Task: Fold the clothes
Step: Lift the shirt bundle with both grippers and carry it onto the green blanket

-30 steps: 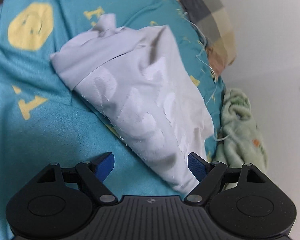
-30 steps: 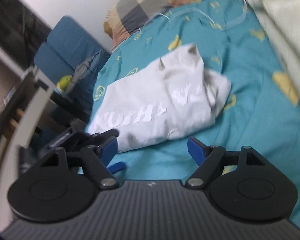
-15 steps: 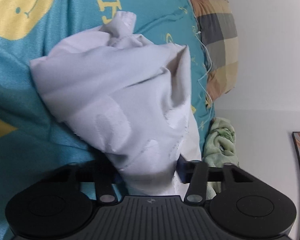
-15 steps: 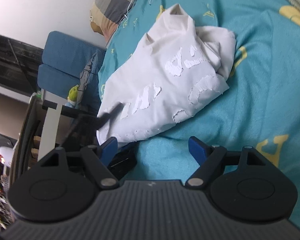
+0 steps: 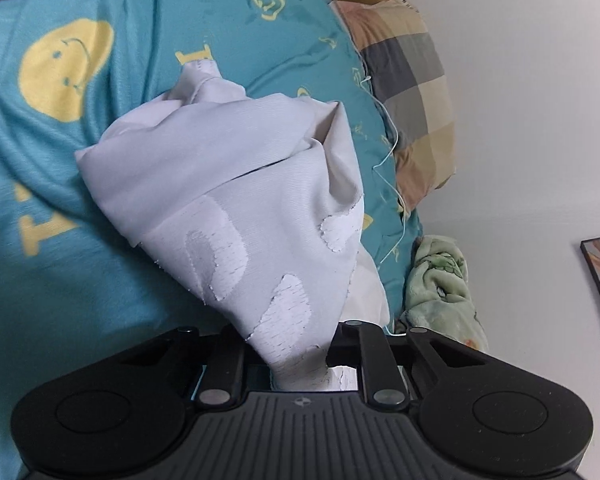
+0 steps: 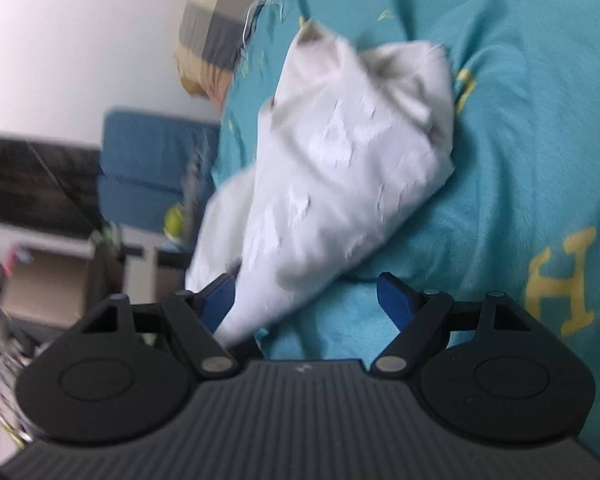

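- The white garment lies crumpled in a heap on the teal bedspread, near the bed's pillow end; no neat fold shows, so by my judgement the folding has barely begun.
- The left gripper has just been closing and is clamped on a corner of the cloth.
- The right gripper has its jaws apart, a blurred edge of the cloth between them but not pinched.
- Left to do: spread it flat, then fold.
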Action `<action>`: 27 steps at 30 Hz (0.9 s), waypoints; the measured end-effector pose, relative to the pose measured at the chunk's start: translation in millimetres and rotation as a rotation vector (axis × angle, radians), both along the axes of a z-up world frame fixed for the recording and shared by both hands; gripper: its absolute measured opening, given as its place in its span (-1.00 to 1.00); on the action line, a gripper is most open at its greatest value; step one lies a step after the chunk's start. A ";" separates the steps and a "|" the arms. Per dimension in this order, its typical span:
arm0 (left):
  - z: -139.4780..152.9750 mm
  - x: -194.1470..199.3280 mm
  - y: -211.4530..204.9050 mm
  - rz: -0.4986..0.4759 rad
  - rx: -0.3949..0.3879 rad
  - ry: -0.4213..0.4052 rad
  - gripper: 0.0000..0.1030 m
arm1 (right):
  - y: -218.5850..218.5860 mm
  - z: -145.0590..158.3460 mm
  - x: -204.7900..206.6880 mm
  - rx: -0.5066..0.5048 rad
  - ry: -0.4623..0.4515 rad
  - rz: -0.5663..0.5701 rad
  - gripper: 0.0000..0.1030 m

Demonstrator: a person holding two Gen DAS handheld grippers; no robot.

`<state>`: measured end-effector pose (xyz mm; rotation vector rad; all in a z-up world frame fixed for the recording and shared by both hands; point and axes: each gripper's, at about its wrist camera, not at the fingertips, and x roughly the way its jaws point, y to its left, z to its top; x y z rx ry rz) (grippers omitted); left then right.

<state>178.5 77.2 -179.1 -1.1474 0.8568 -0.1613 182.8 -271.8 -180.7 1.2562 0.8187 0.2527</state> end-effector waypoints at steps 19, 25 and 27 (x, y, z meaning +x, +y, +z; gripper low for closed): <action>7.3 -35.8 8.4 0.049 -0.029 0.041 -0.67 | 7.9 -35.4 17.5 0.226 0.108 -0.071 0.34; 1.2 -28.7 10.1 0.042 -0.052 0.081 -0.66 | 4.1 -21.8 15.8 0.080 0.069 -0.094 -0.41; -2.6 -26.4 9.2 0.035 -0.068 0.095 -0.65 | 2.7 -15.8 16.1 0.043 0.046 -0.104 -0.44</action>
